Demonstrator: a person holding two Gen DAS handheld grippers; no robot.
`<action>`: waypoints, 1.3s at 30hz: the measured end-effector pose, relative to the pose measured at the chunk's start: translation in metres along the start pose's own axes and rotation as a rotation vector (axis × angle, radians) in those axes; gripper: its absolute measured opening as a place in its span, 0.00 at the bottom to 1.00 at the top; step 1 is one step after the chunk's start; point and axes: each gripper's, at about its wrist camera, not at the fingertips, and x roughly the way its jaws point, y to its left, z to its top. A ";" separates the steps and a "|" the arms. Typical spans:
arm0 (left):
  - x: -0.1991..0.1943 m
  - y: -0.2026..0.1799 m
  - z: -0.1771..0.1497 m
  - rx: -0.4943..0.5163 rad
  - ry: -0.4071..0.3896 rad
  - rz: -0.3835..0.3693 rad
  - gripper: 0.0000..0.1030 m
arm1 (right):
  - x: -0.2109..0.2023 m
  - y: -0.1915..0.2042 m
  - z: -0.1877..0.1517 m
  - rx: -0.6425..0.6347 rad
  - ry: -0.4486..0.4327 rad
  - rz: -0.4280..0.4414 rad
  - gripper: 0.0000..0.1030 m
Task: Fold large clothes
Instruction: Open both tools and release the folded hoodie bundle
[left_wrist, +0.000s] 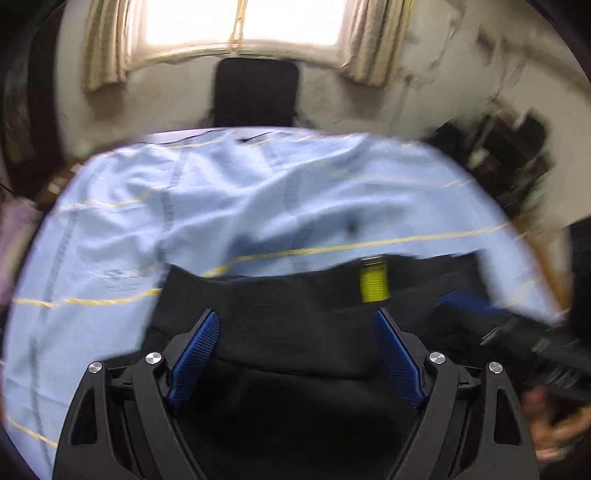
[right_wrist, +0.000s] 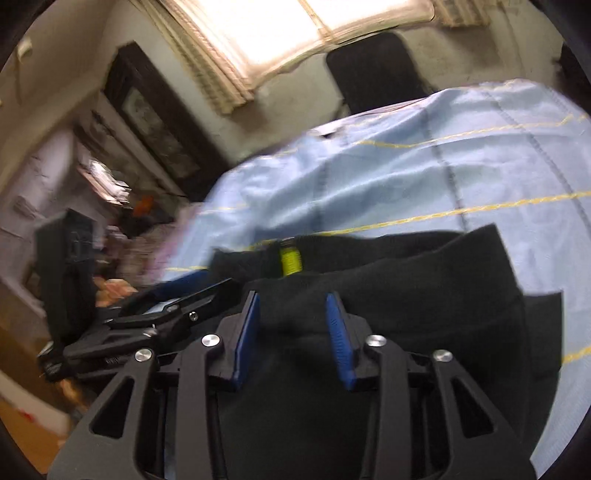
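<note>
The left claw (left_wrist: 295, 325) is seen wide open, and nothing is held between its blue pads (left_wrist: 194, 354). A black garment (left_wrist: 295, 295) is spread just below and ahead of it on the counter, which is covered by a light blue cloth (left_wrist: 110, 229). A yellow tag (left_wrist: 373, 282) is seen at the far edge of the garment, a little to the right of this claw. The right claw (right_wrist: 291, 317) is only partly open. Black fabric is seen between its pads (right_wrist: 340, 339), but no grip on it can be made out. The other claw is visible to its left.
</note>
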 end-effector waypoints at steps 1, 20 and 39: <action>0.015 0.010 -0.005 -0.020 0.024 0.015 0.91 | 0.007 -0.010 0.002 0.015 -0.003 -0.057 0.22; -0.068 0.009 -0.020 -0.097 -0.083 -0.035 0.90 | -0.059 -0.015 -0.008 0.047 -0.125 -0.088 0.15; -0.060 -0.010 -0.118 -0.079 0.028 -0.009 0.97 | -0.062 0.018 -0.121 0.012 0.060 -0.046 0.28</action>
